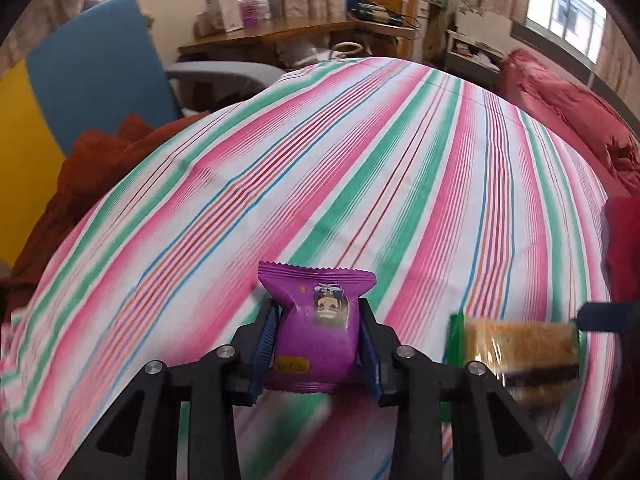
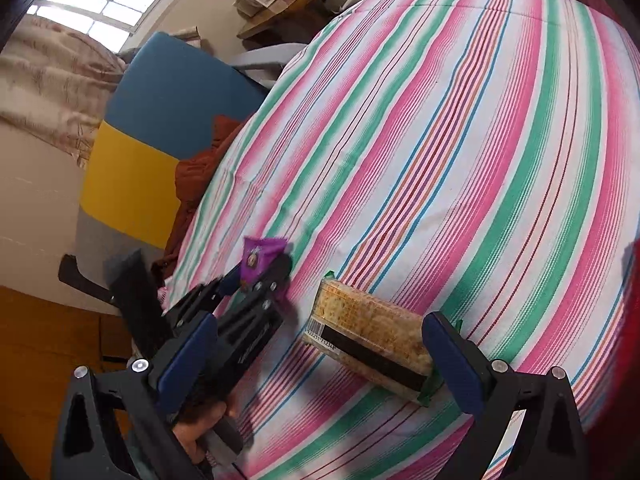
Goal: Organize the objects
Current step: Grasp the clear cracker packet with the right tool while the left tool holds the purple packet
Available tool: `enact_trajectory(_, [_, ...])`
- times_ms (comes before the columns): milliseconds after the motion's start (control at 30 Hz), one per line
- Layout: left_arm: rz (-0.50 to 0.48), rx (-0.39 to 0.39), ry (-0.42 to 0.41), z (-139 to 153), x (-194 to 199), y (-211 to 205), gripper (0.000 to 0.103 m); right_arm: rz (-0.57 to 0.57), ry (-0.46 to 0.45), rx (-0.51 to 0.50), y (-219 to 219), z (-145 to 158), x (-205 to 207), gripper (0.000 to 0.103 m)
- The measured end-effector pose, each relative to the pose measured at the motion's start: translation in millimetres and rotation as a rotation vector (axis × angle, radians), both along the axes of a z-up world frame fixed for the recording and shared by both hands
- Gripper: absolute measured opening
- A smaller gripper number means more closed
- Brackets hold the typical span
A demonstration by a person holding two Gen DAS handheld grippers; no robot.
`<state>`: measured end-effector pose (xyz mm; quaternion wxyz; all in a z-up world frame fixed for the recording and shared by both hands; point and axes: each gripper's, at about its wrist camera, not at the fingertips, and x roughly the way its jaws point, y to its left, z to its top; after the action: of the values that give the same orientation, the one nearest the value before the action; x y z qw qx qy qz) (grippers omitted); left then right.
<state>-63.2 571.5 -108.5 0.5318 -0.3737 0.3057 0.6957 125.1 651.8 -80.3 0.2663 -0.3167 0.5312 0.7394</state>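
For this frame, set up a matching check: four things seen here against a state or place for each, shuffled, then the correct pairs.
Things:
1. purple snack packet
2. cracker pack
3. left gripper
4. right gripper

States:
A. jaws wide apart
B. lies on the striped sheet, between open jaws
C. clamped between two jaws
D. shut on a packet

Pairs: 1-C, 2-B, 3-D, 4-A

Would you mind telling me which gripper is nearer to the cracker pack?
The right gripper: its open jaws flank the cracker pack. The left gripper, shut on the purple packet, sits beside it.
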Motion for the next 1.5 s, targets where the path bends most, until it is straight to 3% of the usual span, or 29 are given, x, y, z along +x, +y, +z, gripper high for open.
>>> enact_trajectory(167, [0.120,0.009,-0.045,2,6,-54,0.038,0.003,-0.034,0.009,1,-2,-2,0.103])
enact_trajectory(567, [0.337,0.075,-0.051,6,43,-208,0.038,-0.018,-0.170,0.095,7,-2,-7,0.103])
enact_trajectory(767, [0.358,0.113,-0.061,5,59,-226,0.037,0.075,-0.294,0.109,2,-14,-27,0.103])
enact_trajectory(967, [0.344,0.140,-0.089,2,60,-241,0.037,0.230,-0.308,0.104,-15,-21,-51,0.103])
enact_trajectory(1200, [0.346,0.164,-0.102,1,59,-242,0.037,0.258,-0.378,0.212,-18,-16,-59,0.103])
enact_trajectory(1400, [0.342,0.179,-0.094,0,63,-245,0.038,0.353,-0.462,0.352,-32,-16,-79,0.102])
enact_trajectory(1500, [0.341,0.185,-0.084,-1,65,-246,0.038,0.423,-0.530,0.375,-41,-27,-86,0.078])
